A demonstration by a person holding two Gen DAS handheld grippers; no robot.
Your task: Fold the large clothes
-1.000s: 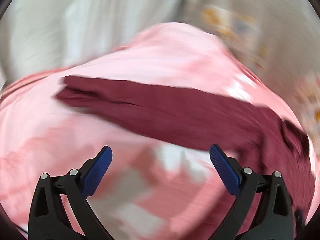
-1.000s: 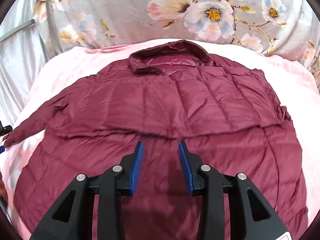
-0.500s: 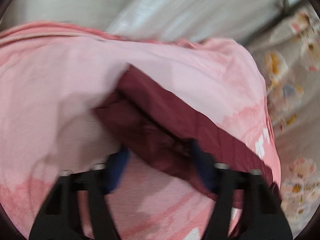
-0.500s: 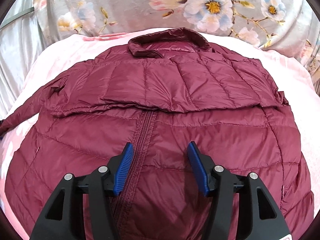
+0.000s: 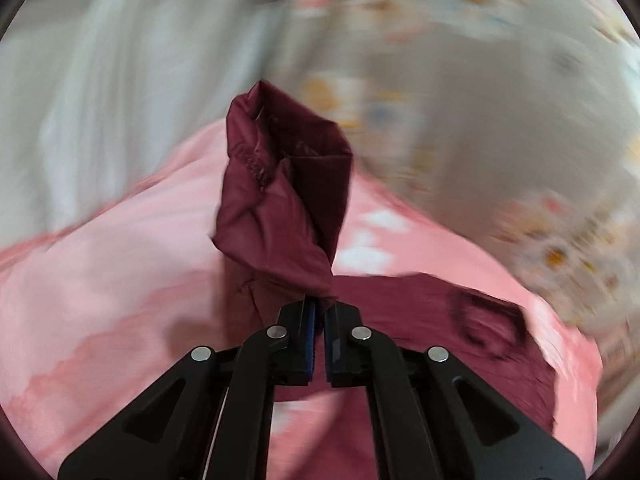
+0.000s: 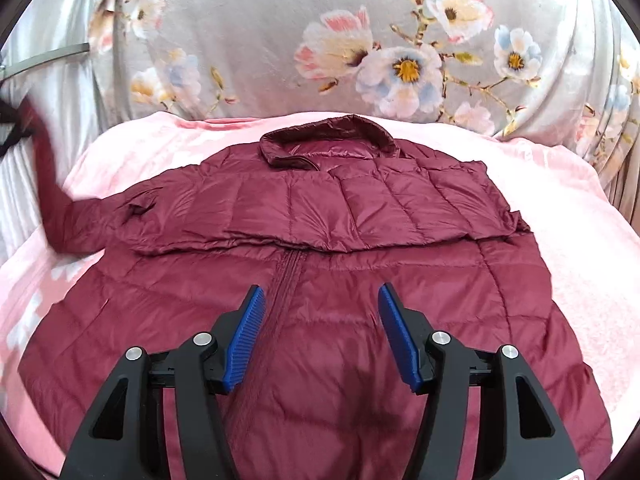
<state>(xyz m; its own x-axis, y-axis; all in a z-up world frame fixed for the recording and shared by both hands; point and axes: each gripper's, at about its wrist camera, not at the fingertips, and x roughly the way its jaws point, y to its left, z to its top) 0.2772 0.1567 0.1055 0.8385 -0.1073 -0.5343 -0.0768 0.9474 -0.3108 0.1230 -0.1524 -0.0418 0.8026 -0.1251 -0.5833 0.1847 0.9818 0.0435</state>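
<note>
A maroon quilted jacket (image 6: 320,248) lies front up on a pink blanket (image 6: 568,184), collar at the far side, one sleeve folded across the chest. My left gripper (image 5: 319,308) is shut on the cuff end of the other sleeve (image 5: 280,200) and holds it lifted above the blanket; the view is blurred. That raised sleeve (image 6: 48,176) shows at the left edge of the right wrist view. My right gripper (image 6: 320,312) is open and empty, hovering over the jacket's lower front beside the zipper.
A grey floral sheet (image 6: 360,40) hangs behind the blanket. Pale curtains (image 6: 36,72) and a metal rod (image 6: 44,58) stand at the left. Pink blanket (image 5: 100,300) shows around the jacket on both sides.
My left gripper closed on the sleeve cuff and lifted it off the blanket. My right gripper opened wider and drew back slightly over the lower front.
</note>
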